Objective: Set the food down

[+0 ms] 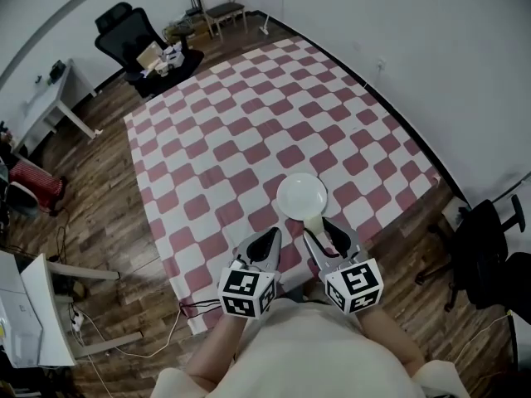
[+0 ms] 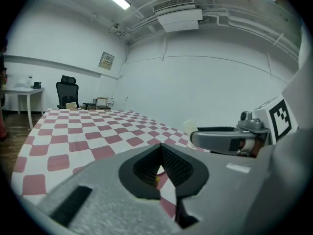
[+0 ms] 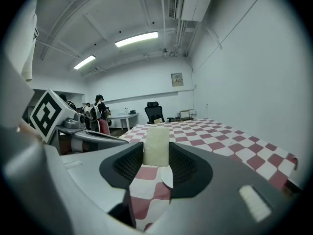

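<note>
A pale cream block of food [image 3: 156, 146] stands upright between the jaws of my right gripper [image 3: 156, 153], which is shut on it. In the head view that gripper [image 1: 321, 229] holds the food [image 1: 314, 225] just above the near rim of a white plate [image 1: 301, 194] on the red-and-white checked cloth [image 1: 249, 139]. My left gripper [image 1: 267, 240] hovers beside it on the left, shut, with nothing between its jaws [image 2: 160, 153]. The left gripper view shows the right gripper [image 2: 227, 140] and the food's tip [image 2: 190, 127] to its right.
The cloth covers a wooden floor [image 1: 108, 222]. Beyond it are a black office chair [image 1: 133, 36], a white desk [image 1: 50, 98] and a wooden chair [image 1: 220, 7]. Another black chair [image 1: 489, 255] stands at the right, white furniture [image 1: 33, 313] at the near left.
</note>
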`<state>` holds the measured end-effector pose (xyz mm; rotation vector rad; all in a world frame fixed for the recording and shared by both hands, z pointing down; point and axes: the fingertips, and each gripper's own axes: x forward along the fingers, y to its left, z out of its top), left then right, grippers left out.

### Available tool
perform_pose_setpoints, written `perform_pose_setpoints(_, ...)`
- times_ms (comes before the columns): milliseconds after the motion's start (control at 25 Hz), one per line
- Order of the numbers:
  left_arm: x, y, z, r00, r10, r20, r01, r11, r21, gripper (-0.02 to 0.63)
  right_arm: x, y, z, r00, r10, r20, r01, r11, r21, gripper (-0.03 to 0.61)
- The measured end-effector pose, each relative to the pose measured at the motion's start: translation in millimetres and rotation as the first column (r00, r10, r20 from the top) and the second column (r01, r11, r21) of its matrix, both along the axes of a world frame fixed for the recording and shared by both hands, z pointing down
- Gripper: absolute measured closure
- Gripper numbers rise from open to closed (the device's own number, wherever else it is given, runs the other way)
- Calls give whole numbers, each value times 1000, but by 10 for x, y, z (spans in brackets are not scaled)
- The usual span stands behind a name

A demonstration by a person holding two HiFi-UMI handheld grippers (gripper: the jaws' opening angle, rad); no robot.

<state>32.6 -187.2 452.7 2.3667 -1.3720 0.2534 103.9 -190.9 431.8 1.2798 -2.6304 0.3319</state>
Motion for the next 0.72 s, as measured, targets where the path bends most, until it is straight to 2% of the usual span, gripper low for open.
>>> perform_pose_setpoints(280, -30, -334, 74, 1000, -10, -10, 10, 1000, -19, 614, 43, -332, 132, 999, 18, -29, -19, 999, -35, 411)
perform_pose_setpoints(720, -100, -702, 338, 999, -26, -22, 24, 997, -70, 614, 33, -689, 543, 996, 11, -89, -23, 990, -137, 411)
